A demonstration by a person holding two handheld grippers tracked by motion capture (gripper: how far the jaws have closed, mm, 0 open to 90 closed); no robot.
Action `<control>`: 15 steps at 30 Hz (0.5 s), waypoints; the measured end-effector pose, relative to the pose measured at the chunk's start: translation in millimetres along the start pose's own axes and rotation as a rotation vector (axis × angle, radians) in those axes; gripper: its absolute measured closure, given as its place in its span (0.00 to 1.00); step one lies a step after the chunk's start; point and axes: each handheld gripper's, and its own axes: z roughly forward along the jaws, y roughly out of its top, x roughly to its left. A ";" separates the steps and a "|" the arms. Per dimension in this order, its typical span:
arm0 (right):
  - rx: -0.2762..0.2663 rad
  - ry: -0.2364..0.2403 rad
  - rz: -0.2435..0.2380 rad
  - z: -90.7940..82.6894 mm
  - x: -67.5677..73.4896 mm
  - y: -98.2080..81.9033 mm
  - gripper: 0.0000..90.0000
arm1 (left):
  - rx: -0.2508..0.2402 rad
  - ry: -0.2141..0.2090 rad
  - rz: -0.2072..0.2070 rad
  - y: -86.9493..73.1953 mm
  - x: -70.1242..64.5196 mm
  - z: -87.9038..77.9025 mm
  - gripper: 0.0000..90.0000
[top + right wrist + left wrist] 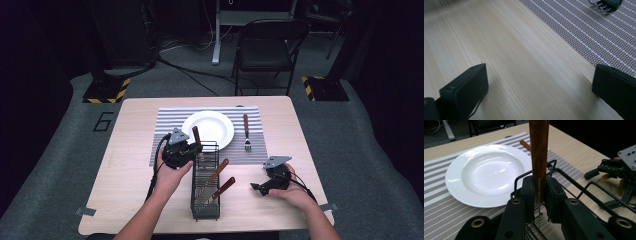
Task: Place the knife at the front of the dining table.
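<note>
A black wire cutlery basket stands on the table in front of a white plate. One wooden-handled utensil stands upright at the basket's far end. My left gripper is shut on its handle, which the pads press from both sides. Two more wooden-handled utensils lean in the basket. To the right of the basket, my right gripper rests low over bare table, open, with nothing between its fingers.
The plate lies on a striped placemat. A fork lies on the mat to the plate's right; its tines are ahead of my right gripper. A folding chair stands beyond the table's far edge.
</note>
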 end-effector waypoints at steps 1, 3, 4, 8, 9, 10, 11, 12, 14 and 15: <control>0.000 0.000 0.000 0.0 0.0 0.0 0.00 | -0.001 -0.005 -0.005 0.3 -0.1 0.8 0.88; 0.000 0.000 0.000 0.0 0.0 0.0 0.00 | -0.009 -0.015 -0.015 0.6 -0.7 3.4 0.88; 0.000 0.000 0.000 0.0 0.0 0.0 0.00 | -0.015 -0.021 -0.016 0.9 -1.2 4.8 0.89; 0.001 0.000 0.001 0.0 0.2 0.0 0.00 | -0.008 -0.025 0.003 3.8 -4.2 8.6 0.89; 0.001 0.000 0.000 0.1 0.2 0.0 0.00 | -0.003 -0.026 0.011 4.7 -4.6 9.1 0.89; 0.001 0.000 0.001 0.0 0.2 0.0 0.00 | 0.003 -0.026 0.013 5.6 -5.0 9.3 0.89; 0.001 0.000 0.001 0.0 0.2 0.0 0.00 | 0.010 -0.025 0.019 6.6 -5.0 9.2 0.90; 0.001 0.000 0.001 0.0 0.1 0.0 0.00 | 0.014 -0.036 0.015 8.6 -4.8 7.7 0.90; 0.000 0.000 0.001 0.0 0.1 0.0 0.00 | 0.014 -0.039 0.018 9.9 -4.5 6.5 0.90; 0.000 0.000 -0.001 0.0 0.0 0.0 0.00 | 0.015 -0.037 0.020 11.5 -4.0 5.0 0.90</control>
